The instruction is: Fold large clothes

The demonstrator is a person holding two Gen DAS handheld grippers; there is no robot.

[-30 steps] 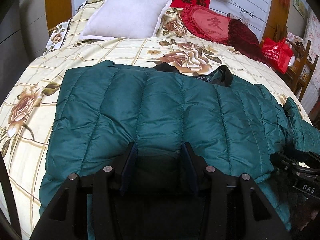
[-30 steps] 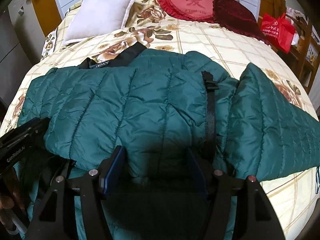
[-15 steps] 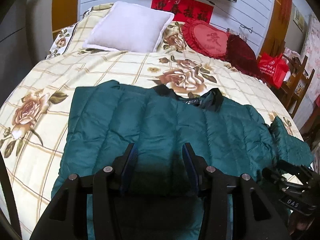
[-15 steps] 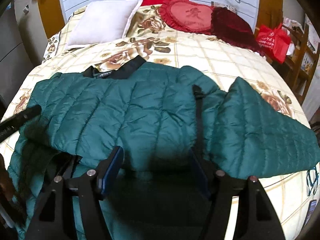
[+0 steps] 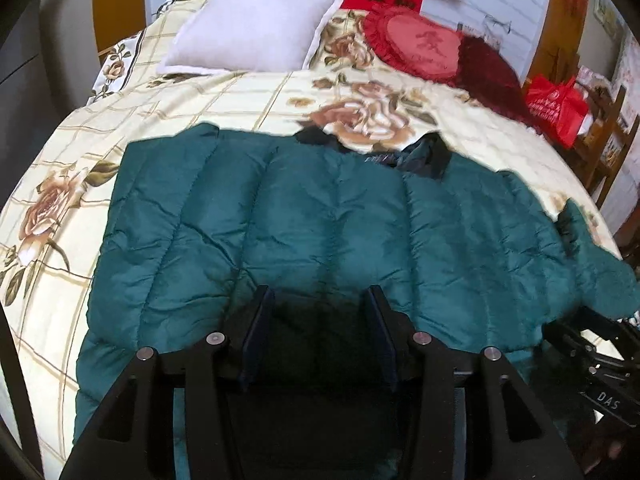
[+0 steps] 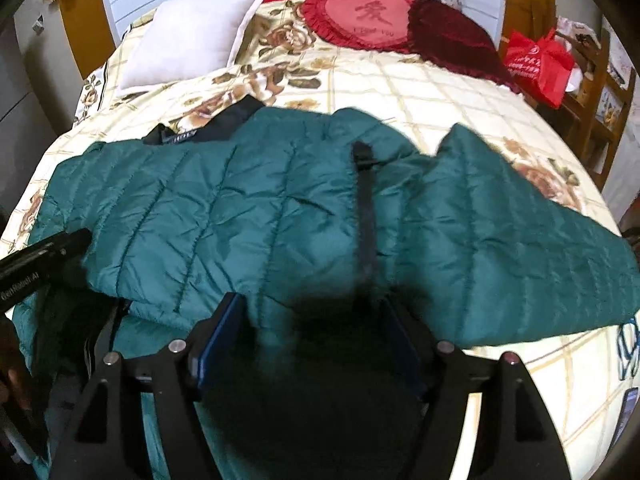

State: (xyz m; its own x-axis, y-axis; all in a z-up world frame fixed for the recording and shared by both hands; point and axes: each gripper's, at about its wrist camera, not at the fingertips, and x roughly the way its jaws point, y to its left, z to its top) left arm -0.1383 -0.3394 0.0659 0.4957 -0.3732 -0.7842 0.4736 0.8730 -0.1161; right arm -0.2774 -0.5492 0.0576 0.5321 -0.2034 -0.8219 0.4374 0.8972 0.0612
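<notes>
We saw a bed [image 5: 224, 92] with a floral cover. On it lay a green quilted jacket [image 5: 320, 220], a white pillow [image 5: 252, 24] and red cushions [image 6: 368, 20].
</notes>
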